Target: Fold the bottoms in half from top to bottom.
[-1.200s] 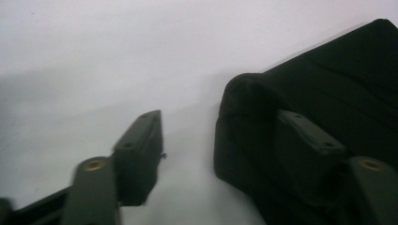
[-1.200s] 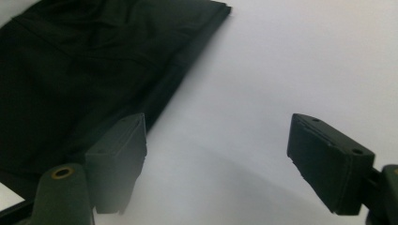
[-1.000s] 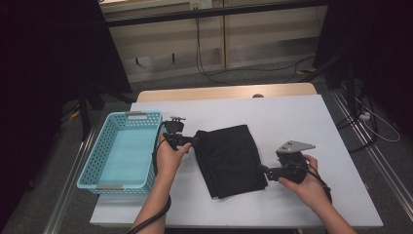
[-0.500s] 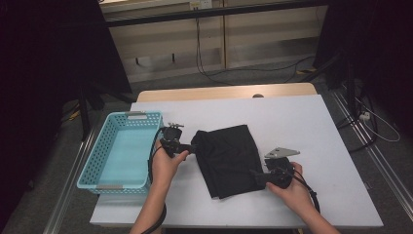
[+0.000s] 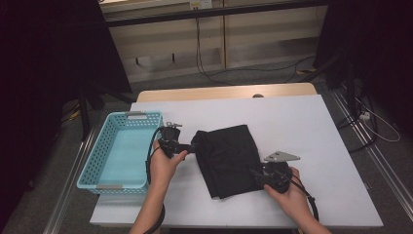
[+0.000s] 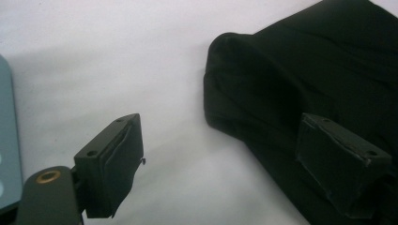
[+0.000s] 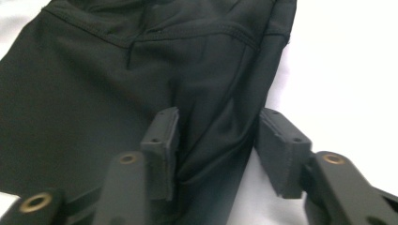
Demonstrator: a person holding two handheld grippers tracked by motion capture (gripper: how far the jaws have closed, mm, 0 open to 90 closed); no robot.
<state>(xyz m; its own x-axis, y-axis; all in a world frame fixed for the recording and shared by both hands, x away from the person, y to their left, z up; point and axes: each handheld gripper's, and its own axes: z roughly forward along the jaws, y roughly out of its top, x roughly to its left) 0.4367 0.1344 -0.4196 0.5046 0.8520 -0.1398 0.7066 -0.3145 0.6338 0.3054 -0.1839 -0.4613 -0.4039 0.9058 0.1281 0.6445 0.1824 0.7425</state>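
black folded garment (image 5: 228, 158) lying mid white worktop (image 5: 311, 126), left claw (image 6: 220, 164) gaping wide at its left corner, right claw (image 7: 218, 145) closing around its right edge, pads not pinching yet, blue basket (image 5: 114, 151) sitting left

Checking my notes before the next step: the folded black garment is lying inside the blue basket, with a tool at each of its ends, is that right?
Not quite. The folded black garment lies on the white table, beside the blue basket, not inside it; the high view shows this. The left tool and right tool are indeed at its two ends.
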